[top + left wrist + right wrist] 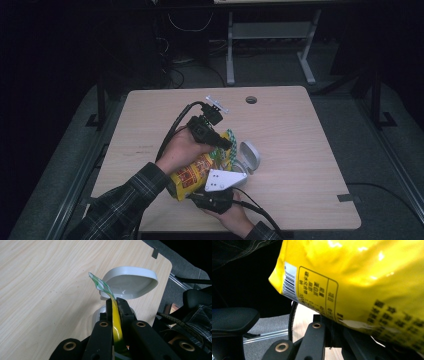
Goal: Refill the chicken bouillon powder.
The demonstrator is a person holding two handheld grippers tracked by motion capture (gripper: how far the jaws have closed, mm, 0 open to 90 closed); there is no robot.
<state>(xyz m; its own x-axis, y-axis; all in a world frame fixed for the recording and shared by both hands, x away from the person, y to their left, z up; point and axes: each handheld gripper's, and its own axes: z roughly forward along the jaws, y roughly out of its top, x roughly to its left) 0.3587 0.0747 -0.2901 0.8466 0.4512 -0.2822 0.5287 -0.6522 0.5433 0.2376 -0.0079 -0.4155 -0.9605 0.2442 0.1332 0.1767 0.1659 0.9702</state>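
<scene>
A yellow snack bag [192,175] is held up over the front of the wooden table [300,140] between both grippers. My left gripper [227,145] reaches in from the left and is shut on the bag's top seam. In the left gripper view the yellow seam [115,322] runs between the closed jaws of my left gripper [115,301], with a green-and-white checked corner [100,285] sticking out past them. My right gripper [202,194] comes up from the front edge under the bag. In the right gripper view the printed bag [362,277] hides the tips of my right gripper [332,320], which is shut on the bag's lower edge.
A small white container with its lid hinged open [250,156] stands on the table just right of the bag, directly beyond the left jaws [130,282]. A cable hole [251,100] lies near the far edge. A dark chair [232,317] is at the person's side.
</scene>
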